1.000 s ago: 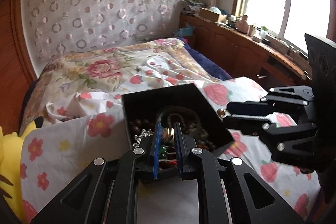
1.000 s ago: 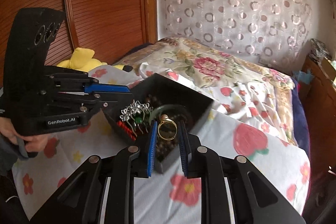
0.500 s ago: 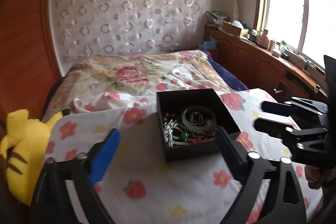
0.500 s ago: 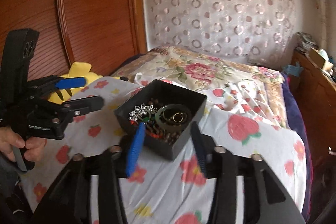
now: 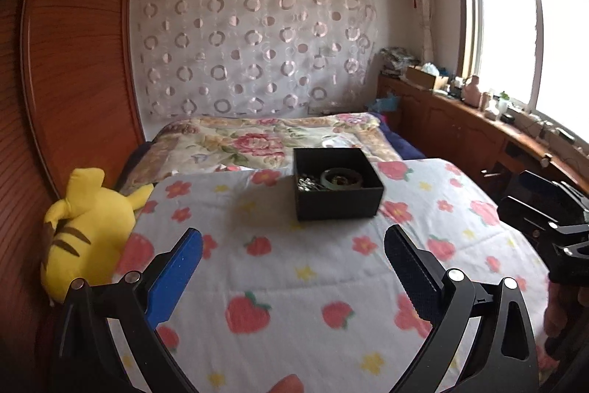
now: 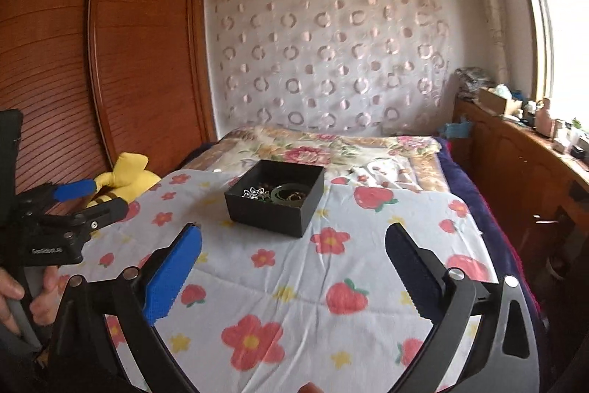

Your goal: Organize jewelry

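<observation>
A black open box (image 5: 337,185) stands on the flowered sheet and holds jewelry: a green bangle (image 5: 340,176), a silver piece (image 5: 309,183) and beads. It also shows in the right wrist view (image 6: 274,199), with the bangle (image 6: 289,193) and silver piece (image 6: 253,192) inside. My left gripper (image 5: 292,262) is open and empty, well back from the box. My right gripper (image 6: 292,262) is open and empty, also back from the box. The left gripper shows at the left edge of the right wrist view (image 6: 73,199).
A yellow plush toy (image 5: 86,227) lies at the bed's left side by the wooden wardrobe (image 5: 66,80). A floral quilt (image 5: 257,135) lies behind the box. A wooden counter (image 5: 478,124) with clutter runs under the window at right.
Both grippers opened and pulled back from the box. The gold ring held by the right gripper a second ago now lies in the box.
</observation>
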A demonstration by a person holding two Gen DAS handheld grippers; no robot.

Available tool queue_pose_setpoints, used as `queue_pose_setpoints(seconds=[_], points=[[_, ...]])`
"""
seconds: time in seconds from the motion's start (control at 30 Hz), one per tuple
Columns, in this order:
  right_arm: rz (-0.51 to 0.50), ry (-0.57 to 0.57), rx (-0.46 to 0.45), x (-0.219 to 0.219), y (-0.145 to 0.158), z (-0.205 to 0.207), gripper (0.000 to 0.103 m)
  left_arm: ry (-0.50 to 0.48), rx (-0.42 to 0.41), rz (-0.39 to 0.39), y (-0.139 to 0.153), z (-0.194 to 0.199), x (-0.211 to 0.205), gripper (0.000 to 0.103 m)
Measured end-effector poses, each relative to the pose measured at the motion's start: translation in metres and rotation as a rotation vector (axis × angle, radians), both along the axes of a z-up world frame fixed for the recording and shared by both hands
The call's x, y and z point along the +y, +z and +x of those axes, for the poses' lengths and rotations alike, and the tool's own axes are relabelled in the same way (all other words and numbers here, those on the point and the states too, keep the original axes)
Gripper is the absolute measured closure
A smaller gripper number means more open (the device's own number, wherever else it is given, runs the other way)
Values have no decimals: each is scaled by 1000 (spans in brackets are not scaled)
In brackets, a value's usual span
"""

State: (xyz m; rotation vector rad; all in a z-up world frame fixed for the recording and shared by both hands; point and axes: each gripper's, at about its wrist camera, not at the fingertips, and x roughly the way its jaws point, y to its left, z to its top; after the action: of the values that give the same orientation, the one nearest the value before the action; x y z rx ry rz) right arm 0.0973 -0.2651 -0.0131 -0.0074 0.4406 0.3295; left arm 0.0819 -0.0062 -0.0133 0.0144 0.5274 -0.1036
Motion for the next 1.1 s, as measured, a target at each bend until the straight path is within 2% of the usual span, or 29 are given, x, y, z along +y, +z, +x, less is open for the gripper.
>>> queue_pose_setpoints(seconds=[0.13, 0.47, 1.1], points=[[29, -18, -16, -4, 0, -20, 2, 7, -11, 0, 2, -18, -2, 8], [31, -42, -50, -3, 1, -33, 2, -7, -40, 20, 5, -39, -12, 8], [36, -49, -44, -3, -2, -35, 2, -4, -52, 15, 4, -38, -14, 8]])
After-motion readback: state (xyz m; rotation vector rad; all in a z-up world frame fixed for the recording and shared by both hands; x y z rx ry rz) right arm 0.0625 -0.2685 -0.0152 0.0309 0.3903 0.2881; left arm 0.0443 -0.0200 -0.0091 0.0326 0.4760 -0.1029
